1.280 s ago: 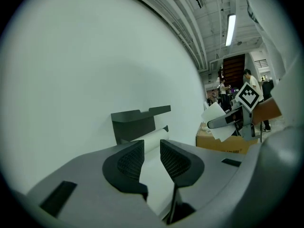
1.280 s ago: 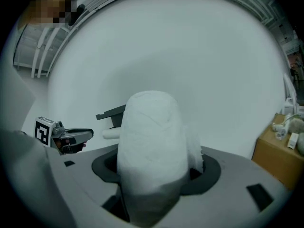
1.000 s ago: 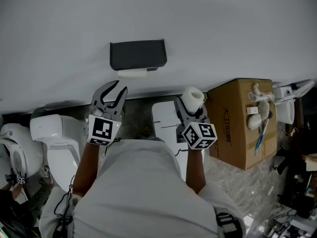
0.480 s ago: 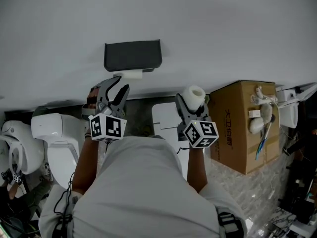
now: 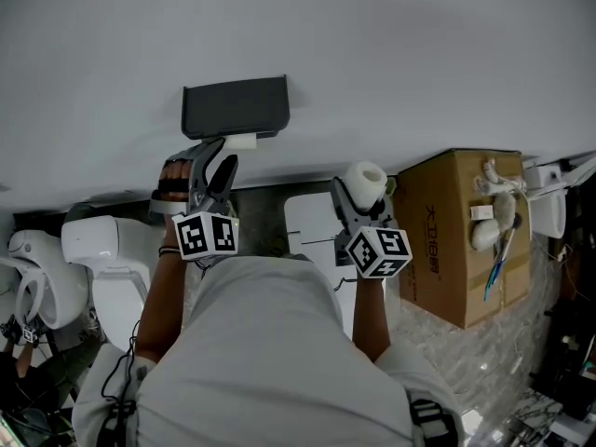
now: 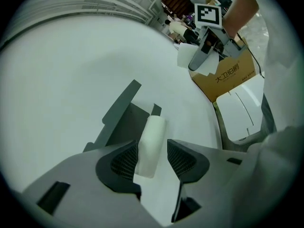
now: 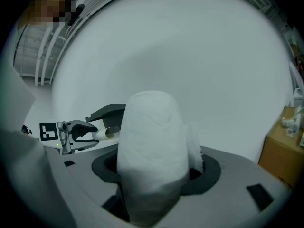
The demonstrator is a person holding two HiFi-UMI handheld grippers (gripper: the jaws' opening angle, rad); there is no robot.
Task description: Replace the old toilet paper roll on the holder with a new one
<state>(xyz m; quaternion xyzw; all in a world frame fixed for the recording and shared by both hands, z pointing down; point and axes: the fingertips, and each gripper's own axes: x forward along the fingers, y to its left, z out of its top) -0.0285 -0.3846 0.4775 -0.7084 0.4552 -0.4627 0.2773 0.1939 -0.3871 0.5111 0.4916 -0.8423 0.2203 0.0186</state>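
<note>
A dark grey holder (image 5: 235, 108) hangs on the white wall, with the thin old roll (image 5: 239, 142) under it. My left gripper (image 5: 214, 164) reaches up to the holder. In the left gripper view the old roll (image 6: 151, 144) lies between the pads of this gripper (image 6: 151, 159). Its jaws are opening, and a thin gap shows at the right pad. My right gripper (image 5: 365, 196) is shut on the full new roll (image 5: 364, 179), held upright to the right of the holder. The new roll (image 7: 152, 151) fills the right gripper view, where the left gripper (image 7: 81, 131) shows at the holder (image 7: 108, 112).
A cardboard box (image 5: 456, 236) with white fittings on top stands on the floor at the right. White toilets (image 5: 102, 250) are at the lower left, and a white lid (image 5: 312, 223) lies between my arms. The wall around the holder is bare.
My left gripper has rolled onto its side and moved up to the holder, so its jaws now straddle the old roll. The right gripper with the new roll has barely shifted.
</note>
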